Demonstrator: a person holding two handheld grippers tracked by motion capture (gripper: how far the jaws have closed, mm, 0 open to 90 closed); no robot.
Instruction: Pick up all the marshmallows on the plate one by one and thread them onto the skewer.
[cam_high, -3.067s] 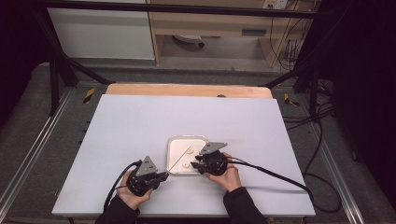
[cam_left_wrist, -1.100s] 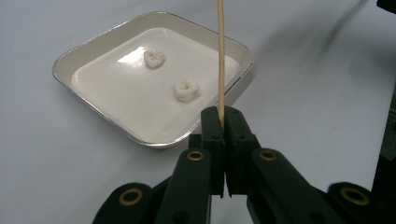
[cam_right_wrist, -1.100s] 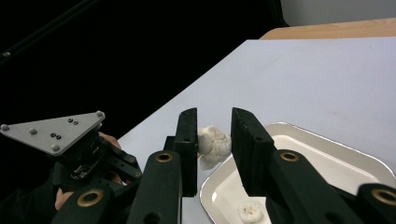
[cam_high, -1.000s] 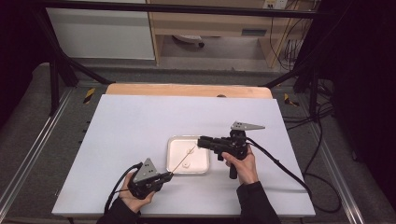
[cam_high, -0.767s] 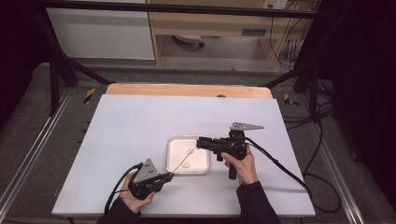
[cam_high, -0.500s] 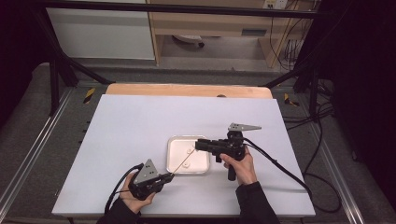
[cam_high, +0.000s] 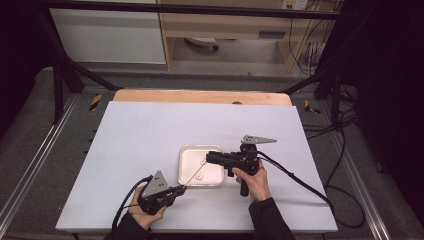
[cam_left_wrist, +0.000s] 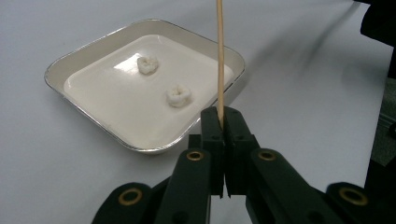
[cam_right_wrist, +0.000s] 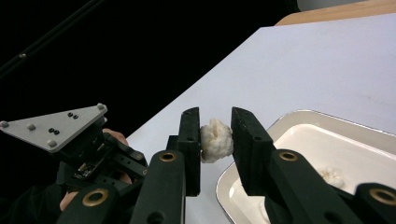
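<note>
High view: a white table (cam_high: 150, 135) fills mid-frame, a wooden strip (cam_high: 200, 96) at its far edge and dark floor around. The tray (cam_high: 201, 165) sits centre.

Left gripper view: left gripper (cam_left_wrist: 220, 122) clamps a skewer (cam_left_wrist: 219, 56); two puffs (white) lie in the tray upper left.

Right gripper view: right gripper (cam_right_wrist: 215, 137) pinches a puff (cam_right_wrist: 215, 138), centre.

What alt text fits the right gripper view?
The right gripper pinches a small white puffy piece between its two black jaws, held above the near edge of a white square tray on a white table. One similar piece lies in the tray. At left, the left gripper with its grey plate.
</note>
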